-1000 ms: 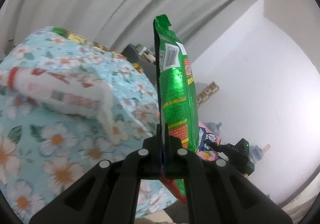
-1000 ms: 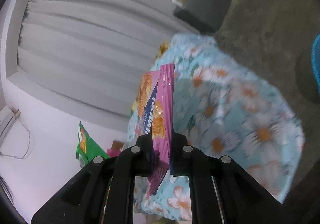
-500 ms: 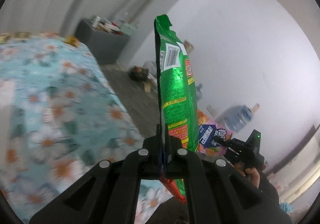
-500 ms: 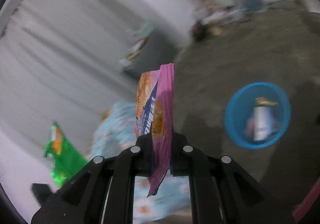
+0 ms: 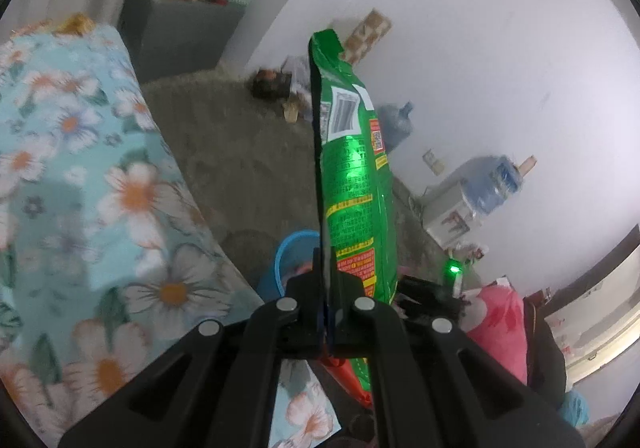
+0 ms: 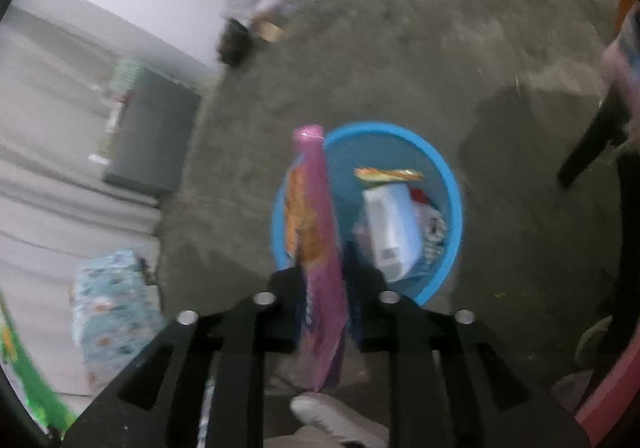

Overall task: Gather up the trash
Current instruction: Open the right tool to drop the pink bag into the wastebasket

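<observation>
While I look along the left gripper (image 5: 326,284), its fingers are clamped tight on the lower part of the green snack bag (image 5: 352,176), which stands upright in front of the lens. To the left hangs the flowered cloth (image 5: 80,184) over the desk. Just beyond the fingers, low on the floor, I catch the rim of the blue bin (image 5: 286,252), partly hidden behind the bag. Far off, a water jug (image 5: 494,184) sits by the white wall.

Now the right view, blurred: my right gripper (image 6: 324,284) points down over the blue bin (image 6: 452,208), fingers opening, the pink snack packet (image 6: 316,232) between them, its top end over the bin's left rim. Inside lie a white carton (image 6: 394,228) and other wrappers.
</observation>
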Available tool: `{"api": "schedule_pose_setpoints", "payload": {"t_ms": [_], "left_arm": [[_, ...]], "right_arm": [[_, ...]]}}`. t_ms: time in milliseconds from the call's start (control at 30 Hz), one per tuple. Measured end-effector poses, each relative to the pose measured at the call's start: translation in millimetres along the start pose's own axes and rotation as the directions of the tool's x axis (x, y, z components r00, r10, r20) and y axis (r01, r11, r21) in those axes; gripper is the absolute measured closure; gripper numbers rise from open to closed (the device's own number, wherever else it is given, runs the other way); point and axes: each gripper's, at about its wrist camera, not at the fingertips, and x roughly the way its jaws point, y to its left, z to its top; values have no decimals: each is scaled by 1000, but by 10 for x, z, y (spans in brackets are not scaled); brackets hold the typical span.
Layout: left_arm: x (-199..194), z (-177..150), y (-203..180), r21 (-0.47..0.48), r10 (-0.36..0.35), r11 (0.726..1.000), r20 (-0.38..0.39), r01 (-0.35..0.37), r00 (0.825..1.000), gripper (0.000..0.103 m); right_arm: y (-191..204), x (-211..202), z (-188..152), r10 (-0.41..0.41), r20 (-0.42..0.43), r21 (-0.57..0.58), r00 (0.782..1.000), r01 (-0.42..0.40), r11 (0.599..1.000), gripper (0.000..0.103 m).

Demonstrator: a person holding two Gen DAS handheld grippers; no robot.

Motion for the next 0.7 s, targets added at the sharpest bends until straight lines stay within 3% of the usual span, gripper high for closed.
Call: {"api": "schedule_pose_setpoints", "payload": {"t_ms": [100, 167, 267, 333, 400, 500, 633, 700], "left_arm": [[257, 24, -42, -19, 0, 1000, -52, -1, 999, 103], [381, 38, -71, -26, 1, 1000, -74, -3, 997, 103], [600, 67, -145, -35, 3, 999, -107, -7, 994, 103], [750, 87, -187, -44, 3, 999, -126, -8, 992, 103], [871, 84, -244, -61, 1, 998, -142, -9, 990, 103], [1188, 104, -309, -106, -10, 994, -196, -11, 981, 103], [1717, 38, -399, -127, 29, 990, -279, -67, 960, 102], [1986, -42, -441, -121, 45, 989, -332, -89, 942, 88]], "right_arm": [[-149, 235, 35, -152, -23, -4, 988, 152, 988, 54], [-184, 216, 26, -201, -6, -10, 980, 201, 980, 47], [-107, 22, 8, -272, 100, -84, 957, 281, 956, 37], [21, -192, 17, -308, 200, -150, 930, 339, 929, 34], [83, -380, 62, -284, 255, -159, 924, 330, 930, 33], [104, -688, 101, -202, 296, -134, 933, 251, 959, 32], [188, -961, 100, -103, 333, -145, 937, 159, 976, 31], [236, -996, 103, -73, 342, -155, 937, 133, 979, 30]]}}
